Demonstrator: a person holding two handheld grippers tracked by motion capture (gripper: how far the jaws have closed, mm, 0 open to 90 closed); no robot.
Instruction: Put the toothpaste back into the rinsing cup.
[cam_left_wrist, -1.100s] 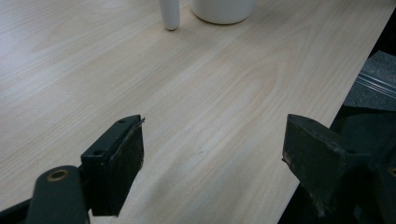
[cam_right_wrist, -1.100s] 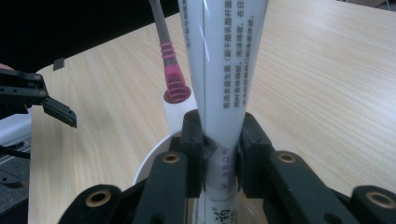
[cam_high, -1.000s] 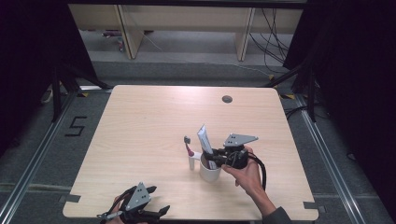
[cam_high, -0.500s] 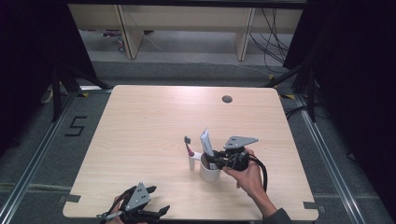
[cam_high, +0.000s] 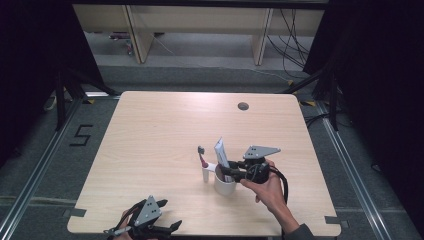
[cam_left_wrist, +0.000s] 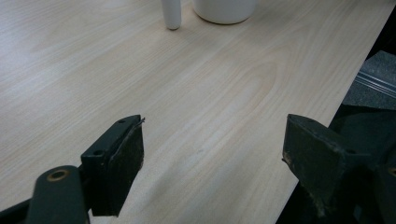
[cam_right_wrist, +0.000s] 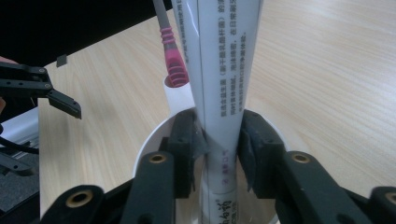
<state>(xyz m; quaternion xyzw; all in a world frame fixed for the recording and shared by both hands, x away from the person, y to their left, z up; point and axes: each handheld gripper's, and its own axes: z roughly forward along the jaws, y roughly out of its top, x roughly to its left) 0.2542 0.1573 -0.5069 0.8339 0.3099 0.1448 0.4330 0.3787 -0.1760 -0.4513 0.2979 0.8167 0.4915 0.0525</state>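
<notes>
A white toothpaste tube (cam_high: 220, 152) (cam_right_wrist: 224, 70) stands upright in a white cup (cam_high: 225, 186) (cam_right_wrist: 144, 149) near the table's middle front. My right gripper (cam_high: 225, 172) (cam_right_wrist: 222, 135) reaches over the cup's rim from the right. Its jaws have just been opening, and the tube still stands between the pads, which sit close beside it. Left of the cup, a grey and pink toothbrush (cam_high: 202, 156) (cam_right_wrist: 173, 60) rises from a small white holder (cam_high: 205, 175) (cam_left_wrist: 171, 11). My left gripper (cam_high: 167, 227) (cam_left_wrist: 212, 144) rests open at the table's front edge, with nothing between its jaws.
The light wooden table (cam_high: 160, 130) has a round cable hole (cam_high: 243, 106) at the back right. Dark floor and metal rails run along both sides. In the left gripper view the table's edge (cam_left_wrist: 327, 112) lies close on the right.
</notes>
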